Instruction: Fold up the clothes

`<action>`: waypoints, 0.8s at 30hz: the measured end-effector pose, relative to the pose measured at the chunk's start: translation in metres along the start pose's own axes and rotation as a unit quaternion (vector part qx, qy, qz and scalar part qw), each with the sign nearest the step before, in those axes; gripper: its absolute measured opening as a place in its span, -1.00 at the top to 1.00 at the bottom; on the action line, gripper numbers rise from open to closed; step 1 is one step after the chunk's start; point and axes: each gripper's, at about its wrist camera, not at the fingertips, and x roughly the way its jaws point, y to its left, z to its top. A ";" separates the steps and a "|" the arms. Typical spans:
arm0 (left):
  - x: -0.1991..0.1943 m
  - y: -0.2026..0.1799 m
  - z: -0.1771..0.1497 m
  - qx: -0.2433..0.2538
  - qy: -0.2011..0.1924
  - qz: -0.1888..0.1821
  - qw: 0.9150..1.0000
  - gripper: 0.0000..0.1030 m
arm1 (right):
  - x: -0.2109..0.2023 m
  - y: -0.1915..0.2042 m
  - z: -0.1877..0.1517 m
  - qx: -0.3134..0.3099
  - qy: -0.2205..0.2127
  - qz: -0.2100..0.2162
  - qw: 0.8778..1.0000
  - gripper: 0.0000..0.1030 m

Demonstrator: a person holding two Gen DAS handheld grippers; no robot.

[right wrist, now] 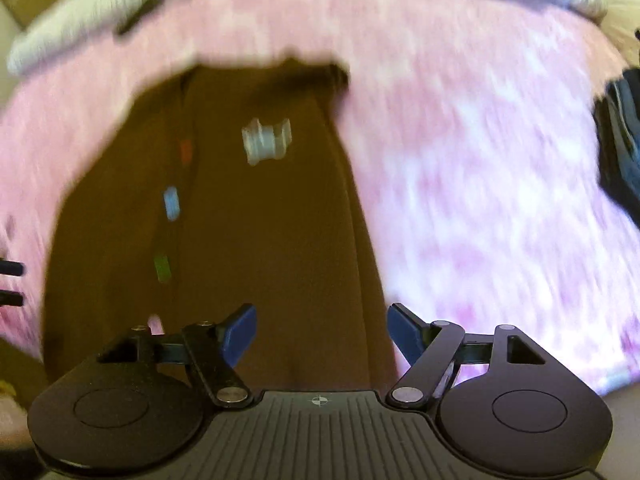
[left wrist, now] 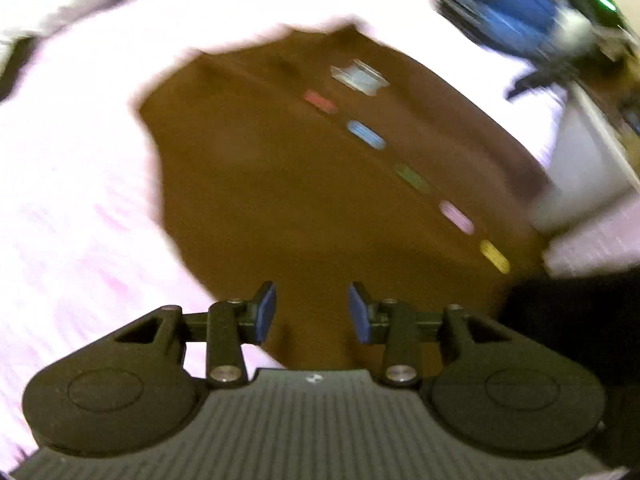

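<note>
I'm looking down on a bed with a pink patterned cover (right wrist: 480, 200) — blurred in both wrist views. Flat on it lies a brown garment (left wrist: 280, 200), with a row of small coloured patches and a pale label on its upper side. At the right edge of my right view a dark bundle (right wrist: 618, 140) sits on the cover — too blurred to identify.

One brown garment (left wrist: 300, 200); five coloured patches (left wrist: 366, 134); one white patch (left wrist: 358, 74); one pink cover (left wrist: 80, 200).
</note>
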 end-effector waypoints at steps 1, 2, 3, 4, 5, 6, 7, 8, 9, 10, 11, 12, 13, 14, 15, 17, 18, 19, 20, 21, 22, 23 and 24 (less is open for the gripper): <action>0.011 0.018 0.019 -0.009 -0.011 0.013 1.000 0.30 | 0.008 -0.002 0.018 0.002 -0.013 0.015 1.000 -0.46; 0.023 0.036 0.039 -0.017 -0.021 0.022 0.999 0.29 | 0.019 -0.005 0.039 0.002 -0.025 0.030 0.999 -0.46; 0.036 0.053 0.058 -0.024 -0.029 0.032 0.999 0.29 | 0.032 -0.009 0.060 0.006 -0.034 0.048 0.998 -0.46; 0.049 0.068 0.076 -0.025 -0.034 0.043 0.998 0.29 | 0.047 -0.013 0.081 0.011 -0.043 0.065 0.997 -0.46; 0.064 0.082 0.093 -0.023 -0.037 0.054 0.998 0.28 | 0.063 -0.020 0.099 0.018 -0.043 0.079 0.996 -0.45; 0.079 0.095 0.109 -0.019 -0.039 0.067 0.997 0.28 | 0.081 -0.028 0.117 0.026 -0.041 0.092 0.995 -0.45; 0.093 0.106 0.123 -0.018 -0.042 0.078 0.996 0.26 | 0.098 -0.035 0.135 0.034 -0.039 0.105 0.993 -0.45; 0.106 0.114 0.133 -0.019 -0.045 0.082 0.995 0.21 | 0.119 -0.042 0.149 0.041 -0.030 0.122 0.991 -0.45; 0.120 0.123 0.143 -0.021 -0.046 0.082 0.995 0.19 | 0.141 -0.050 0.162 0.048 -0.018 0.141 0.989 -0.45; 0.136 0.129 0.152 -0.022 -0.040 0.080 0.996 0.18 | 0.163 -0.057 0.175 0.056 -0.007 0.160 0.986 -0.44; 0.151 0.134 0.159 -0.022 -0.032 0.079 0.996 0.18 | 0.184 -0.066 0.186 0.071 0.006 0.190 0.979 -0.09; 0.165 0.139 0.165 -0.022 -0.018 0.076 0.997 0.18 | 0.201 -0.072 0.193 0.090 0.019 0.219 0.971 0.70; 0.177 0.142 0.167 -0.024 -0.004 0.070 0.997 0.20 | 0.208 -0.076 0.195 0.109 0.028 0.232 0.966 0.83; 0.187 0.144 0.168 -0.028 0.005 0.064 0.998 0.23 | 0.208 -0.079 0.199 0.117 0.031 0.235 0.964 0.84; 0.189 0.146 0.168 -0.036 0.007 0.055 0.998 0.35 | 0.205 -0.083 0.203 0.122 0.034 0.236 0.963 0.88; 0.176 0.148 0.170 -0.056 -0.005 0.039 0.998 0.89 | 0.197 -0.079 0.219 0.095 0.026 0.223 0.970 0.92; 0.164 0.148 0.172 -0.056 -0.022 0.046 0.997 0.89 | 0.187 -0.077 0.228 0.076 0.011 0.216 0.973 0.93; 0.151 0.148 0.175 -0.053 -0.043 0.058 0.996 0.89 | 0.179 -0.076 0.238 0.063 -0.008 0.212 0.975 0.93; 0.141 0.151 0.177 -0.057 -0.058 0.066 0.995 0.89 | 0.172 -0.077 0.248 0.052 -0.028 0.209 0.976 0.93; 0.138 0.155 0.179 -0.062 -0.062 0.071 0.994 0.89 | 0.165 -0.077 0.258 0.041 -0.048 0.206 0.977 0.93; 0.138 0.160 0.182 -0.066 -0.063 0.076 0.993 0.89 | 0.163 -0.078 0.267 0.031 -0.059 0.202 0.977 0.93; 0.141 0.164 0.182 -0.069 -0.059 0.078 0.993 0.89 | 0.168 -0.079 0.274 0.022 -0.059 0.199 0.978 0.93; 0.148 0.168 0.182 -0.069 -0.049 0.079 0.993 0.89 | 0.177 -0.079 0.277 0.019 -0.048 0.195 0.979 0.93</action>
